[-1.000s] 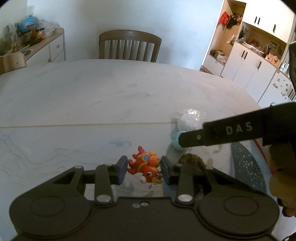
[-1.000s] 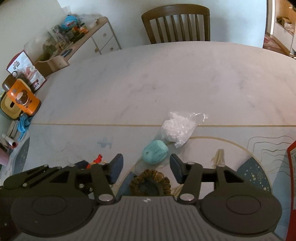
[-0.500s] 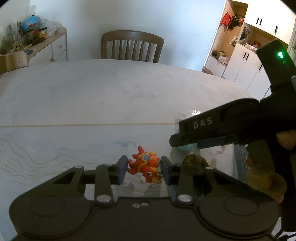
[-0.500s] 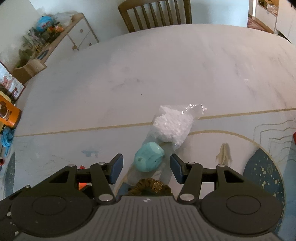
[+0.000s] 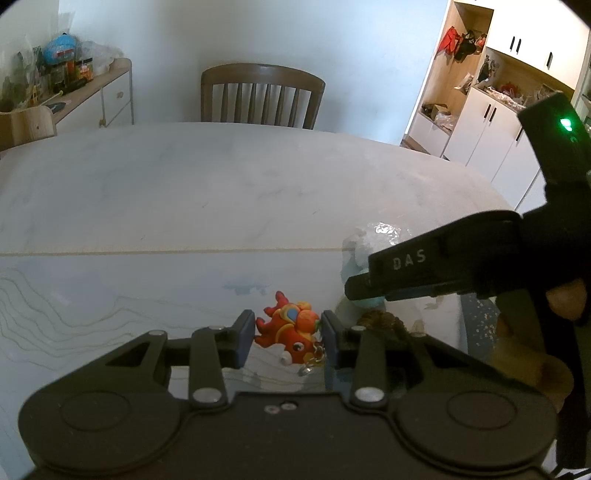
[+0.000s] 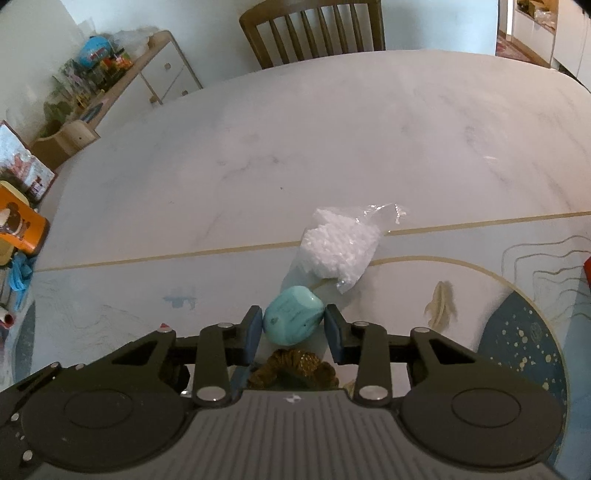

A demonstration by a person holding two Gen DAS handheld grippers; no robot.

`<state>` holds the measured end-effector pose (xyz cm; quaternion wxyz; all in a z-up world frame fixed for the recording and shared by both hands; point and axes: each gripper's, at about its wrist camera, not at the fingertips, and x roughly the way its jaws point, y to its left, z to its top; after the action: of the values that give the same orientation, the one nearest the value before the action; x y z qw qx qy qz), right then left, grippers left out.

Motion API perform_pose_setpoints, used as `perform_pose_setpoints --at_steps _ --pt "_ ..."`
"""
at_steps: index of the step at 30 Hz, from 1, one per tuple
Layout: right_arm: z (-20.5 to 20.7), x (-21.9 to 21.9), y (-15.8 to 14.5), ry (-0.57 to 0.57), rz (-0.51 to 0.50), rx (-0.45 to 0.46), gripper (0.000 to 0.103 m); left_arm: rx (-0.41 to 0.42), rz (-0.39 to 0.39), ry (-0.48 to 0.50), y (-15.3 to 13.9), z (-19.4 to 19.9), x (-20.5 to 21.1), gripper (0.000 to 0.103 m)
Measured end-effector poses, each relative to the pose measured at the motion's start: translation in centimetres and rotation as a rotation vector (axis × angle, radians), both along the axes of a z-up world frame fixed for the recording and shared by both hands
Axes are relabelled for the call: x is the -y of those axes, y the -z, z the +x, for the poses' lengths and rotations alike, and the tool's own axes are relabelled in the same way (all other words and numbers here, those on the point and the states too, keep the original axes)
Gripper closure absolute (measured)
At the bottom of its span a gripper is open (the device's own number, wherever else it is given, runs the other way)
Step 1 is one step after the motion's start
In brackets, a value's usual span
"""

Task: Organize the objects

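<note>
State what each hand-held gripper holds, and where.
Left hand-held gripper: red toy keychain, by its sides. Right hand-held gripper: turquoise stone, across its sides.

White marble counter point(image 5: 184, 192), wooden chair point(image 5: 262, 96) at far side. Cluttered sideboard point(image 5: 92, 92) left, white cabinets point(image 5: 491, 136) right. Plain pale wall point(image 5: 258, 33).

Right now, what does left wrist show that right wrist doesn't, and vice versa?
Left wrist only: red toy keychain between the left gripper fingers, white cabinets, the right gripper seen from outside.
Right wrist only: right gripper closing around the turquoise object, orange tin.
Both: bag of white granules, chair, gold scrunchie.
</note>
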<state>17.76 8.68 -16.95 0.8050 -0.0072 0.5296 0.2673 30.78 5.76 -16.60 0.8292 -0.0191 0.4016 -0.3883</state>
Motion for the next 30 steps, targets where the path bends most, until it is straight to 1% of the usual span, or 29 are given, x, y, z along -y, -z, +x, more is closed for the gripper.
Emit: perform_pose_setpoints --at_steps 4,8,15,23,30 --pt "-0.6 1.1 -1.1 -0.006 0.032 -0.003 0.068 0.005 -0.007 -0.001 -0.9 -0.4 -0.1 0.066" --pt "-1.5 2.8 -2.8 -0.021 0.069 -0.003 0.068 0.014 -0.011 0.006 -2.1 -0.9 0.0 0.066" --pt "-2.8 6.9 -6.2 -0.044 0.123 0.004 0.068 0.026 -0.02 0.024 -5.0 -2.4 0.8 0.066" --pt "-3.8 13.7 -9.7 -0.028 0.162 0.019 0.068 0.062 -0.024 0.073 -9.2 -5.8 2.9 0.066" --pt "-3.8 20.9 -12.2 0.008 0.181 0.05 0.068 0.085 -0.042 0.126 -12.8 -9.2 6.5 0.066"
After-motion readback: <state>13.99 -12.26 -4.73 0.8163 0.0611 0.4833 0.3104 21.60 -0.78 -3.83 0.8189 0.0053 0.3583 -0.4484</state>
